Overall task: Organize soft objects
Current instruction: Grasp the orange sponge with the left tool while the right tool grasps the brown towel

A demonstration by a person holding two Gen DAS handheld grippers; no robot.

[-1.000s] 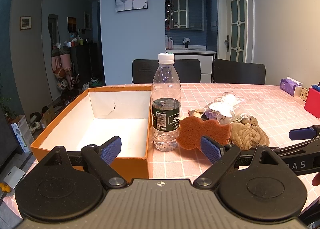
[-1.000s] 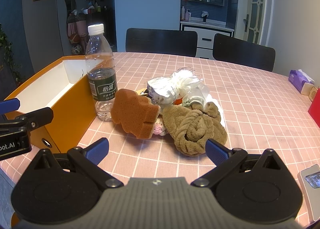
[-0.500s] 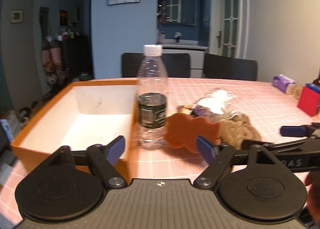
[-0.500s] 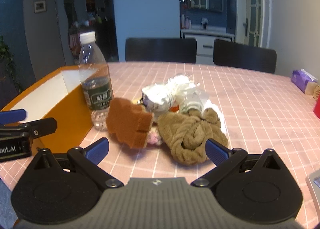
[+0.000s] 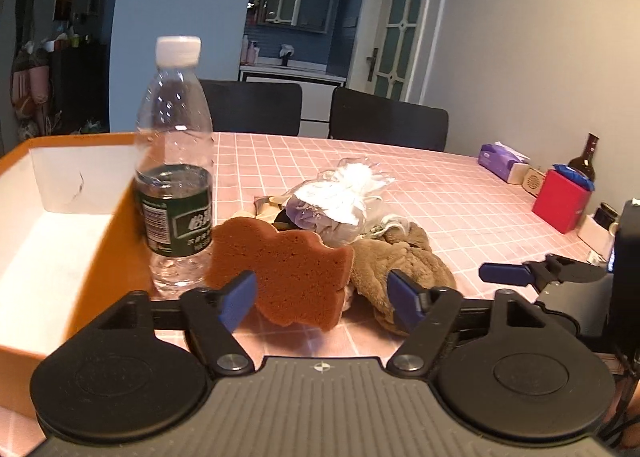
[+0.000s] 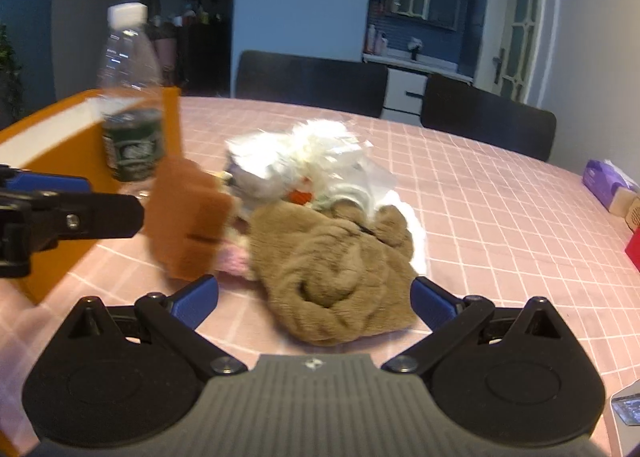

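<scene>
An orange-brown sponge (image 5: 286, 269) stands on edge on the pink checked table, between the fingers of my open left gripper (image 5: 323, 295) without touching them. A brown plush towel (image 6: 336, 265) lies right of it, between the fingers of my open right gripper (image 6: 316, 299). The sponge (image 6: 188, 217) also shows in the right wrist view, blurred. A crinkled clear bag of white soft things (image 5: 340, 197) lies behind them. An open orange box (image 5: 60, 225) with a white inside stands at the left. A clear water bottle (image 5: 176, 185) stands beside the box.
A purple tissue pack (image 5: 502, 161), a red box (image 5: 562, 205) and a dark bottle (image 5: 584, 157) stand at the table's right edge. Two black chairs (image 5: 388, 117) are behind the table. A phone (image 6: 628, 409) lies at the near right.
Both grippers have moved forward toward the pile. The left one swung right from the box to frame the sponge; the right one closed in on the brown towel. Both stayed open.
</scene>
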